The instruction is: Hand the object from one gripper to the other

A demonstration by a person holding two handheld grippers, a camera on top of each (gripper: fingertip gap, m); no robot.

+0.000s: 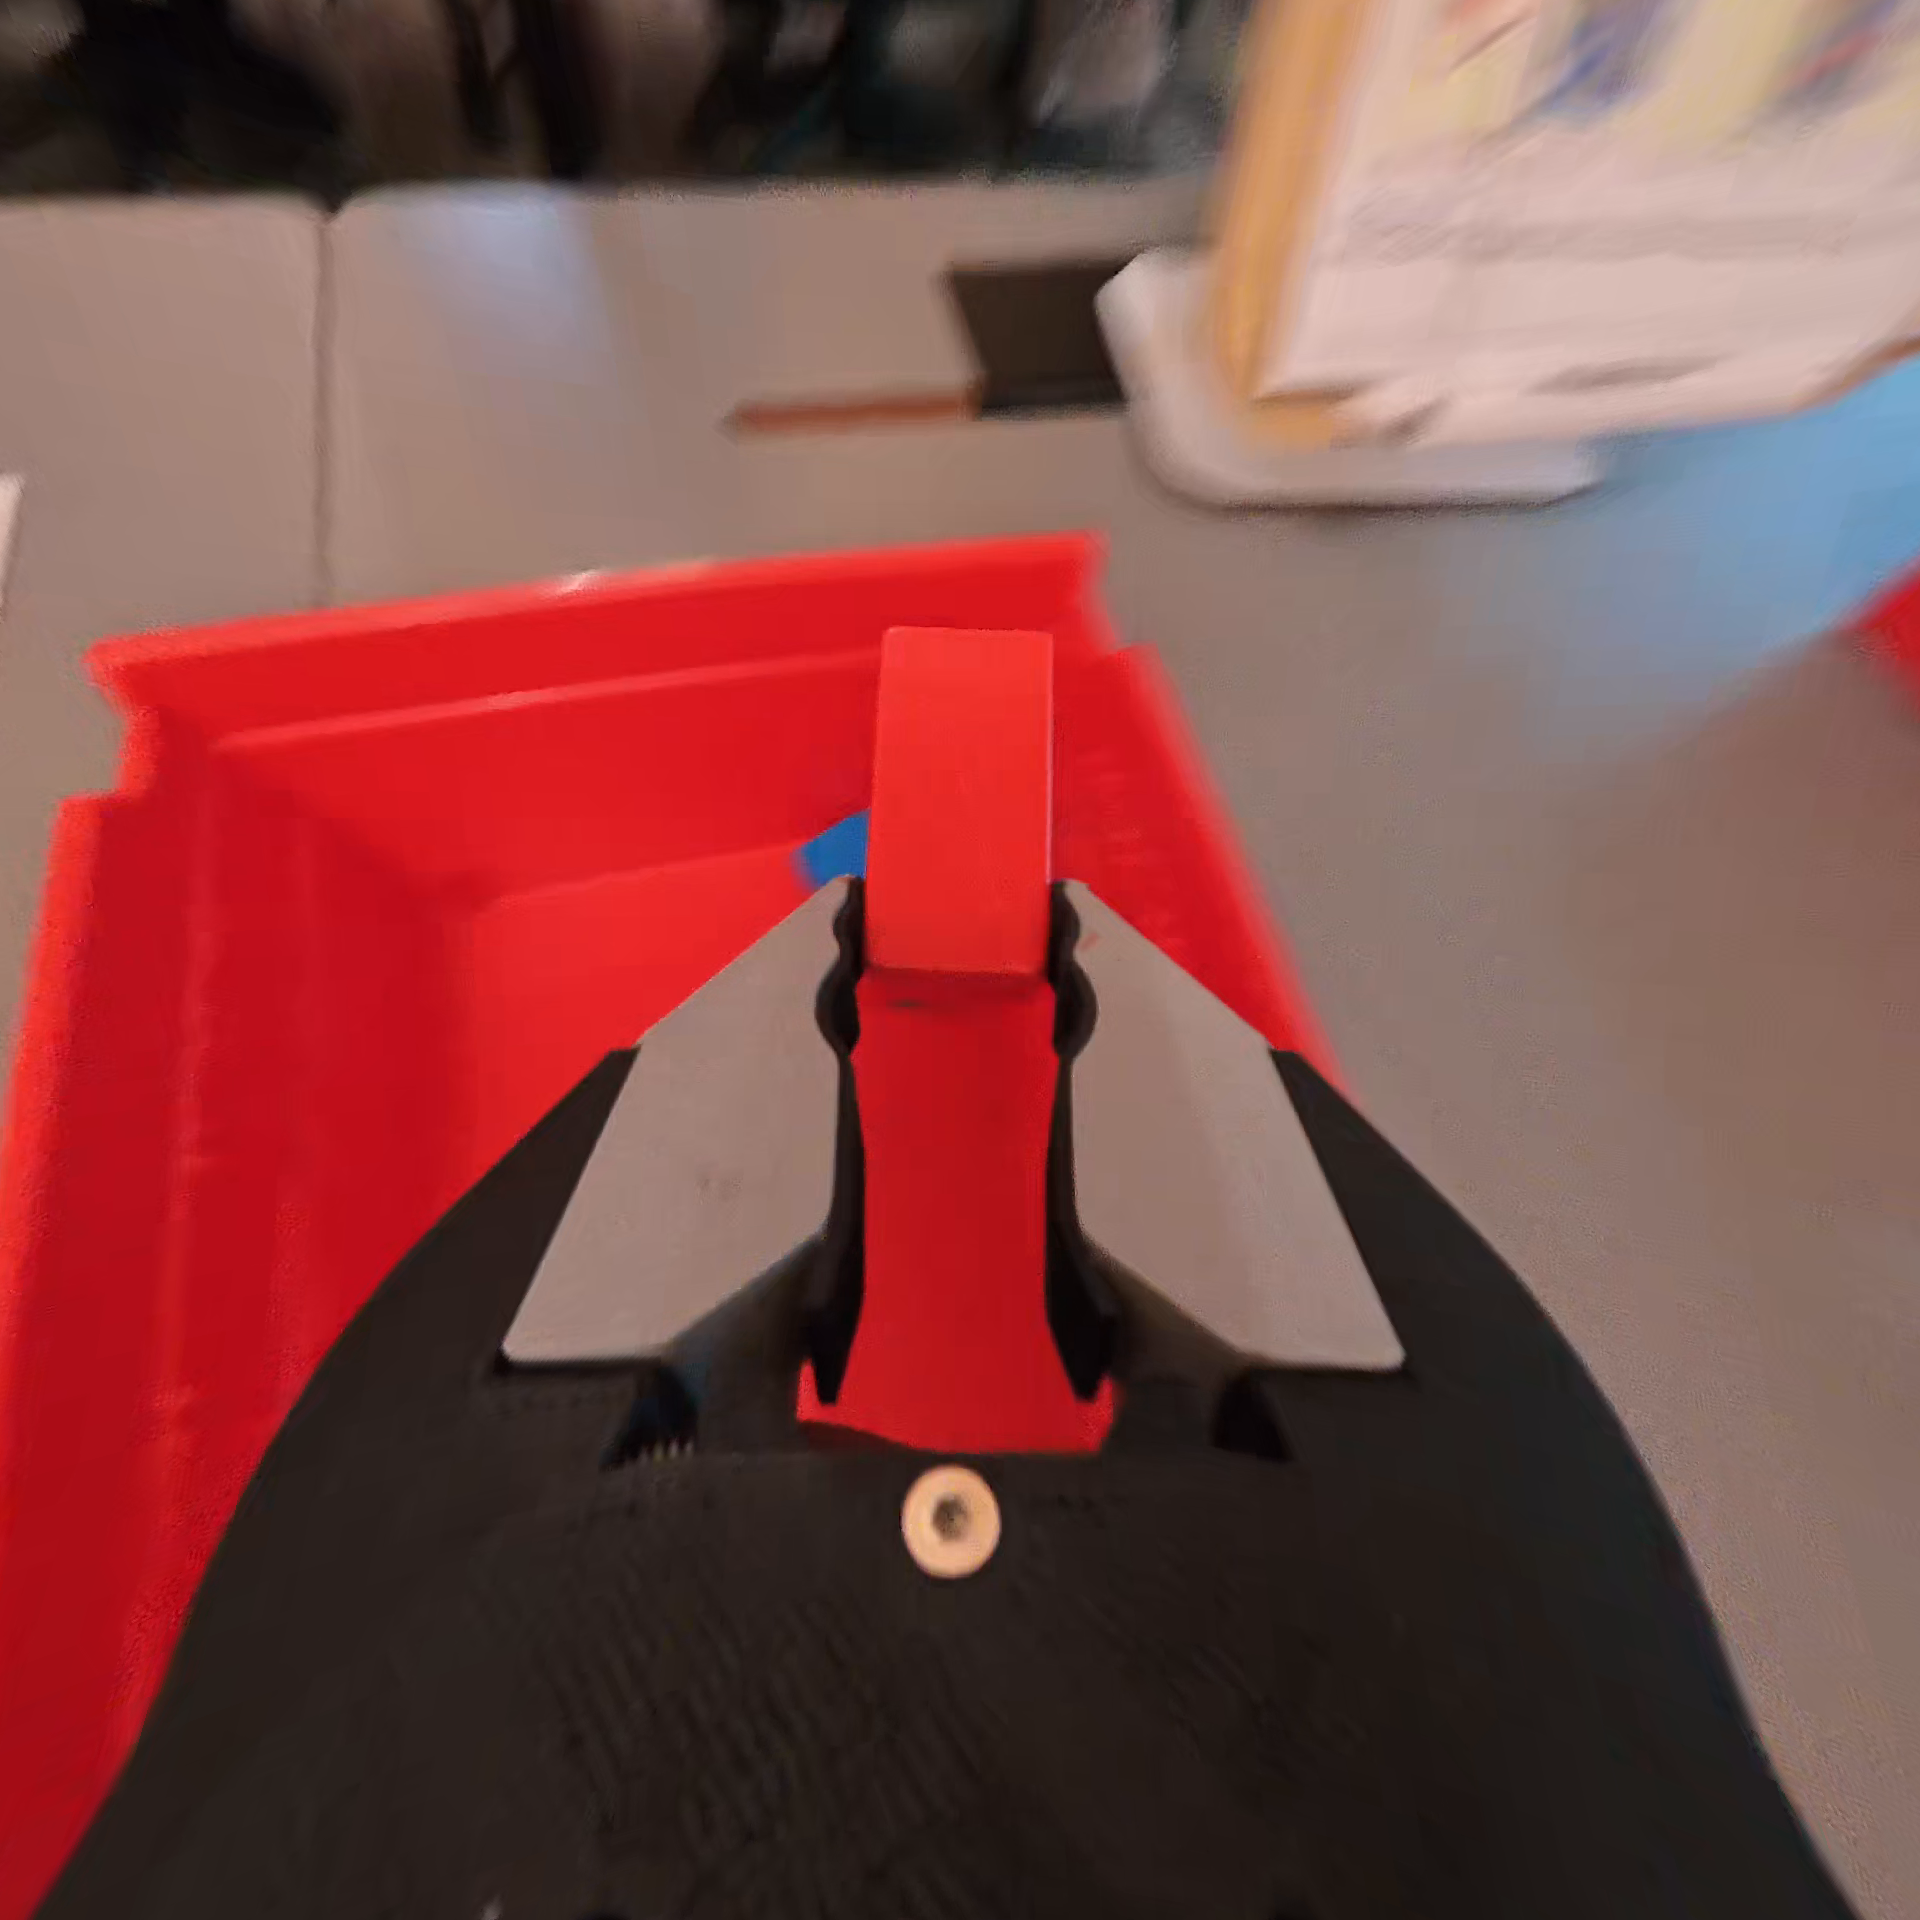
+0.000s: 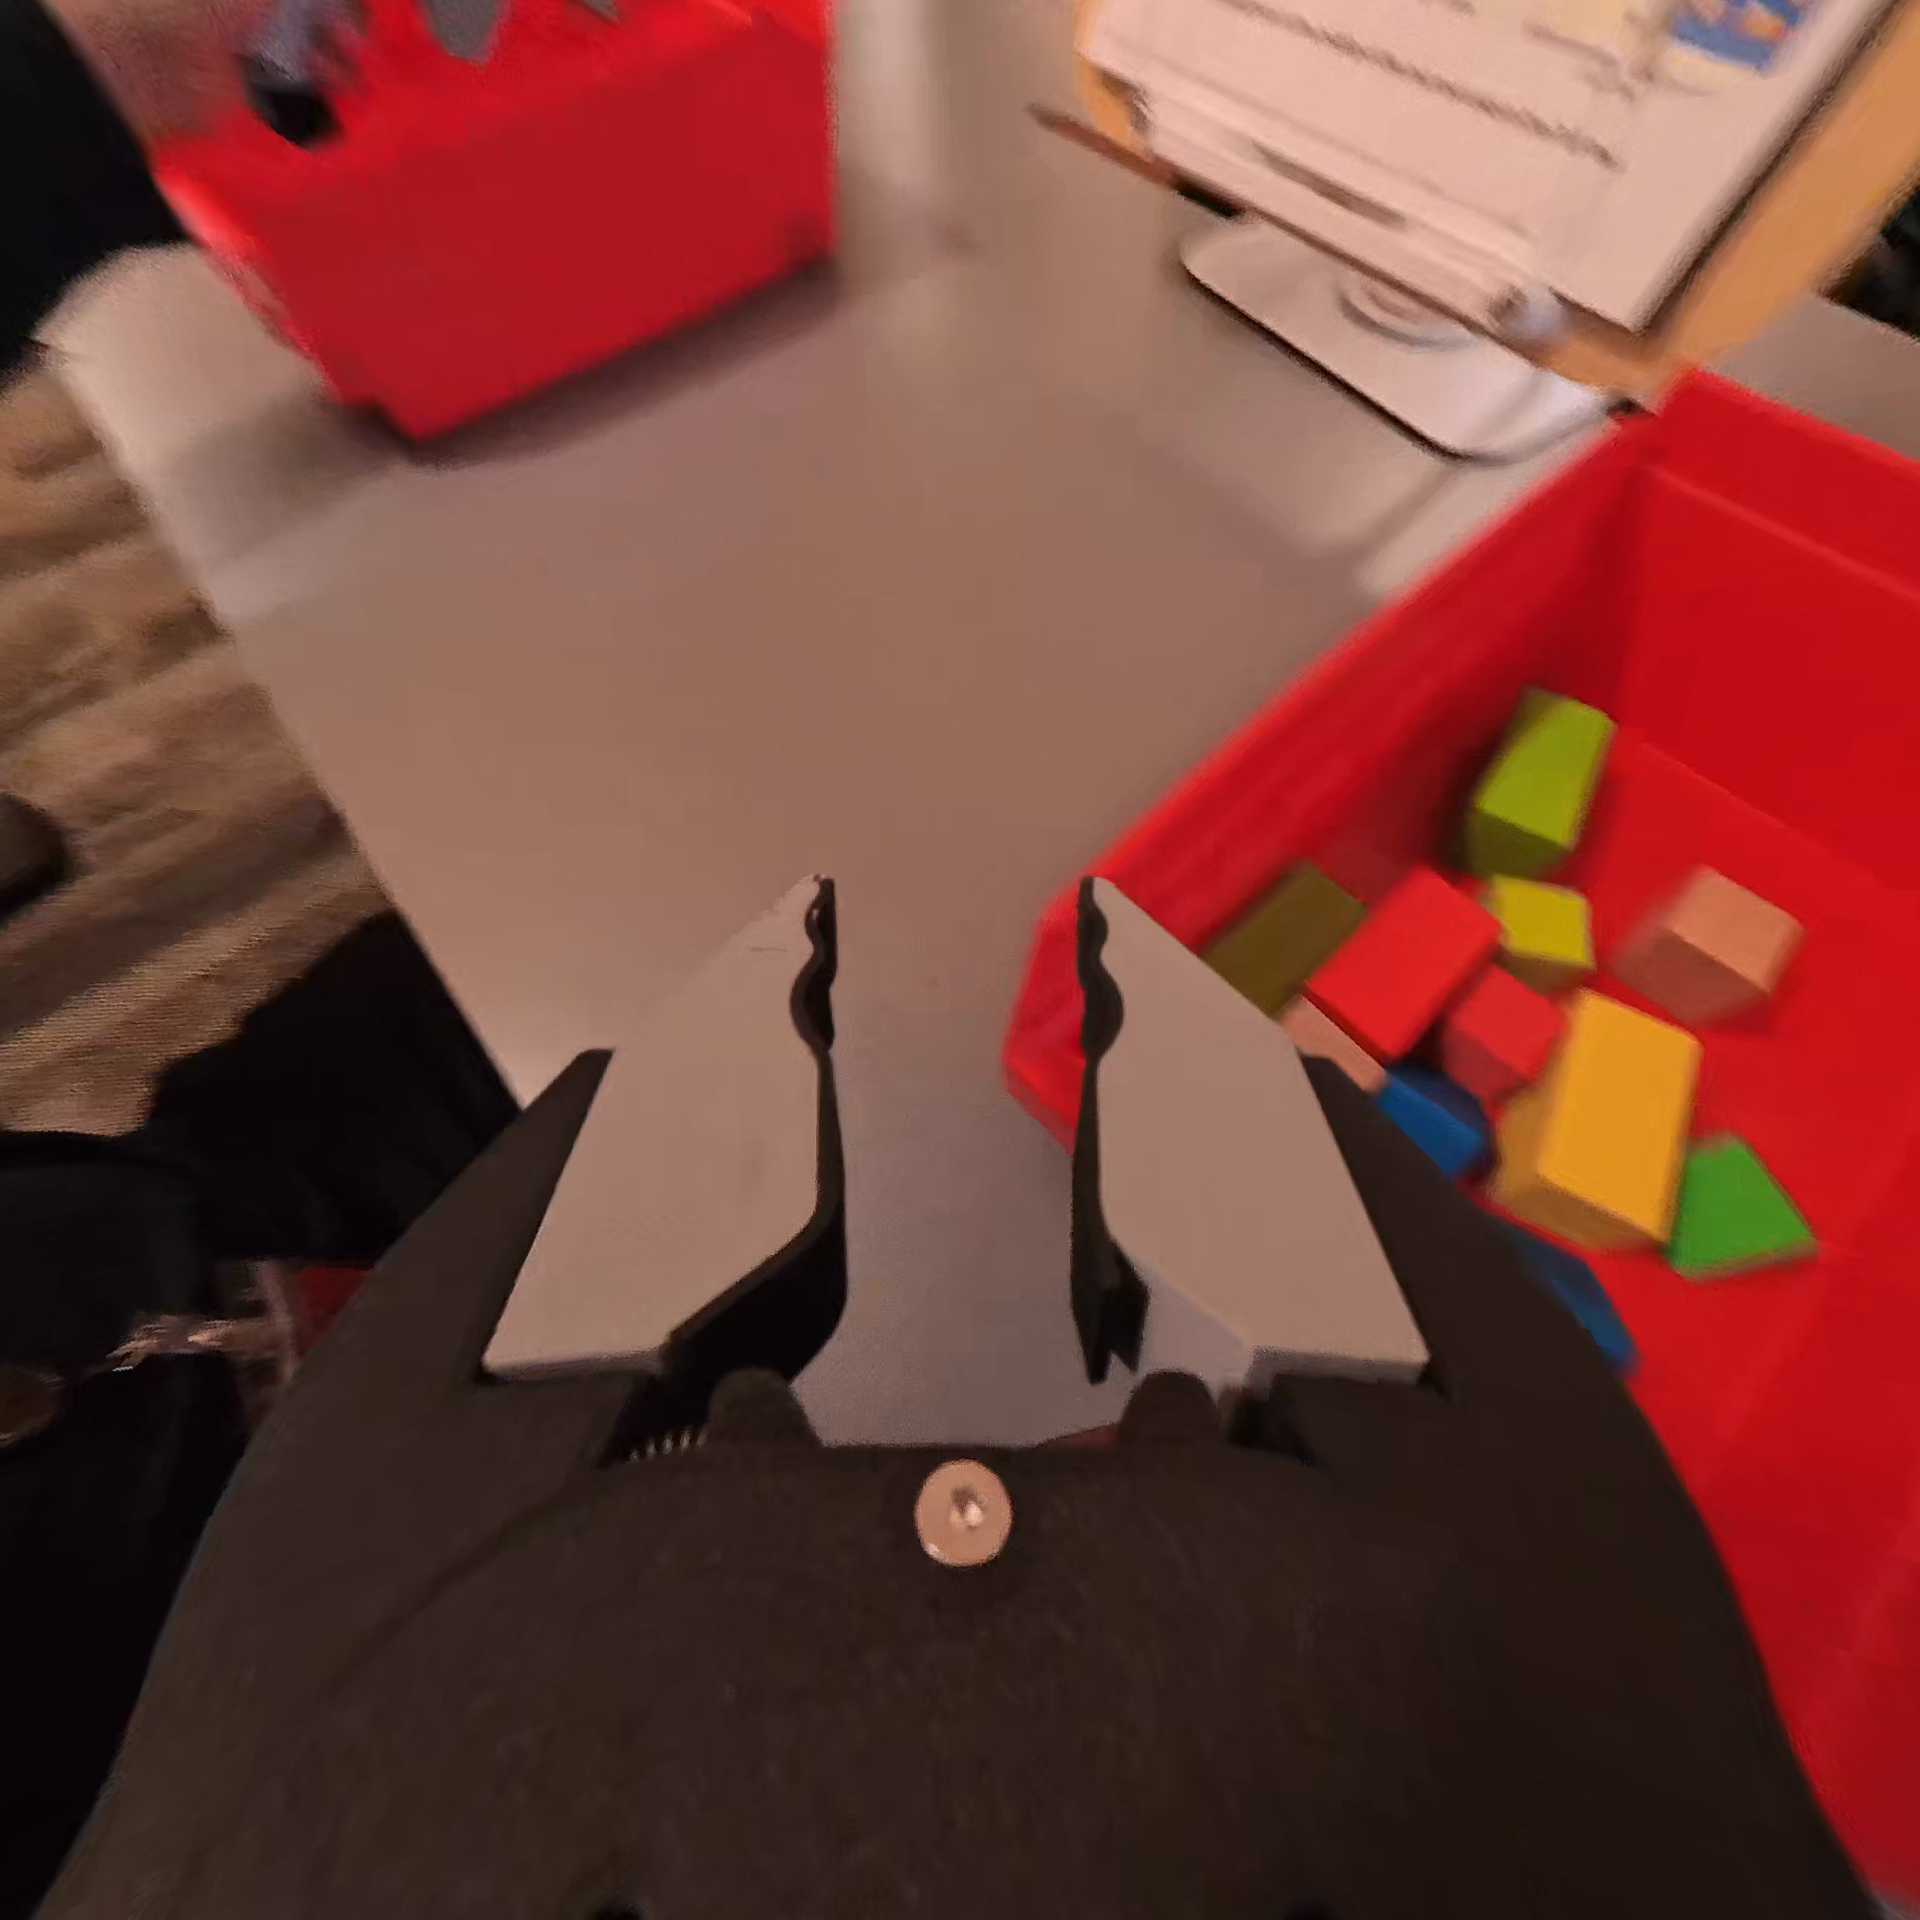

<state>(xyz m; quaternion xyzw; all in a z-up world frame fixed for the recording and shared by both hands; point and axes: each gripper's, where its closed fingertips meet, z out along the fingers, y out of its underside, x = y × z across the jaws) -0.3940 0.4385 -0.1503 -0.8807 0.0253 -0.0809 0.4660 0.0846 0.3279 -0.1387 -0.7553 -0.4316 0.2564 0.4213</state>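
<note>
Red oblong block (image 1: 958, 800) pinched upright in left gripper (image 1: 956, 930) jaws; right gripper (image 2: 954, 914) jaws parted, empty.

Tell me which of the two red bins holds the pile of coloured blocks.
The red bin right of the open right gripper. Green, yellow, red and blue blocks lie inside. The other red bin, far left, shows only its outer walls here.

Two red bins (image 2: 499, 208) (image 2: 1714, 582) stand on the table, at eleven and three o'clock. The right one holds about eleven coloured blocks (image 2: 1600, 1112); one red block (image 1: 961, 800) is gripped.
</note>
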